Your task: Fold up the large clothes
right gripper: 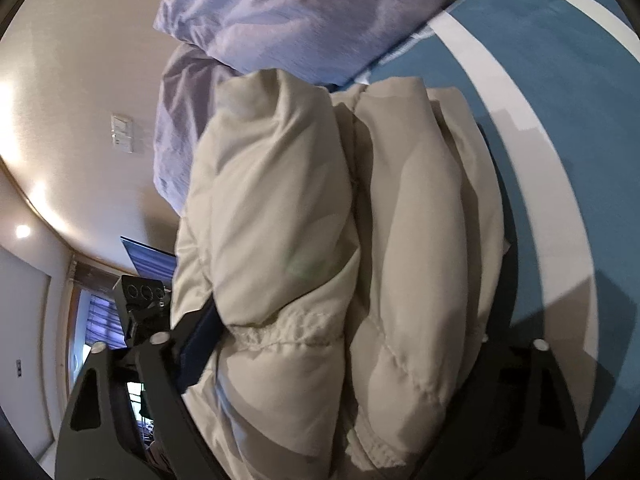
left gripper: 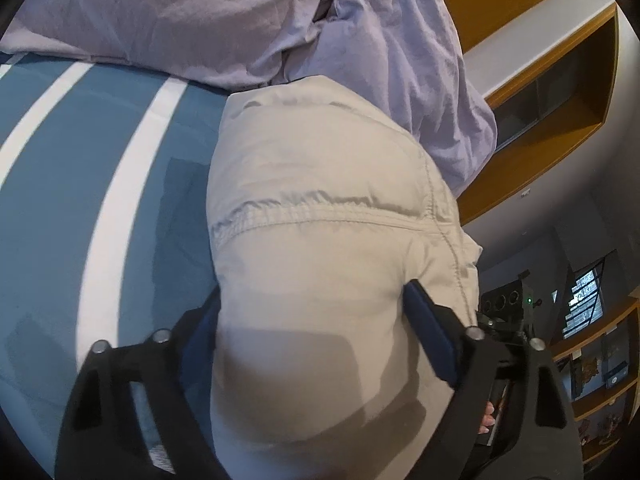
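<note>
On the striped blue bed (left gripper: pixel 60 160), below the lilac duvet (left gripper: pixel 180 12) at upper frame, we are straddling the folded beige puffer jacket (left gripper: pixel 320 208) with left tongs (left gripper: pixel 312 320) and right tongs (right gripper: pixel 352 332), both spread wide and pressing its bulk, long axis running away from us.

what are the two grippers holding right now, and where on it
Both clamp the folded beige puffer jacket: the left gripper squeezes one end of the bundle across its thickness, and the right gripper squeezes the stacked layers at the other end.
</note>
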Demonstrator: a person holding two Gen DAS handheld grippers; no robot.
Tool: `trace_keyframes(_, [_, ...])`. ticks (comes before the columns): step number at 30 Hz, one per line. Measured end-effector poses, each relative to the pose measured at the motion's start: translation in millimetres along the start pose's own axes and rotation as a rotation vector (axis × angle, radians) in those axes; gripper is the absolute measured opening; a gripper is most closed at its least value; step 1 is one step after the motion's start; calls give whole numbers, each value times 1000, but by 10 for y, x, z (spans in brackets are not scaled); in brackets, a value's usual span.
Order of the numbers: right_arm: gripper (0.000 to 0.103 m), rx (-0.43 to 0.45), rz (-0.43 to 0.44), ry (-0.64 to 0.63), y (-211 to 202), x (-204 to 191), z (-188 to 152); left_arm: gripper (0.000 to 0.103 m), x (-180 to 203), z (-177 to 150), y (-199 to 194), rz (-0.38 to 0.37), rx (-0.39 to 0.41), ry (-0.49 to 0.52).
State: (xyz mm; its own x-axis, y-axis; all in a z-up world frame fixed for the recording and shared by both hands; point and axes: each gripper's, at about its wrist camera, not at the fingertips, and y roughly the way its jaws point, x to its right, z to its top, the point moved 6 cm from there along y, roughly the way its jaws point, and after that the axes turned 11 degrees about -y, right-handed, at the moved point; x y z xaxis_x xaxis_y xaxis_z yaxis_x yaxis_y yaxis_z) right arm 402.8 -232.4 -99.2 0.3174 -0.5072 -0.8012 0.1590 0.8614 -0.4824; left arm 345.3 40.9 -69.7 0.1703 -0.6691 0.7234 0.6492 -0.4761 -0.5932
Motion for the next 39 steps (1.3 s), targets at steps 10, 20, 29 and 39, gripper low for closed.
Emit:
trace_keyframes(10, [70,-39,47,-79,726,-439,433,78,-252,614,-432,83,129,-13])
trace_keyframes(20, [77,-4,-32,-87,1064,-470,515,85,-668,1014,-489,194,215,-34])
trace_keyframes(29, [81,69,-296,-183,816,-760,555,93,-304,975,-703,494,425,231])
trace_keyframes(39, [82,202,-550,-345,590,-1034,656,94,-226,889,-416,488,372,275])
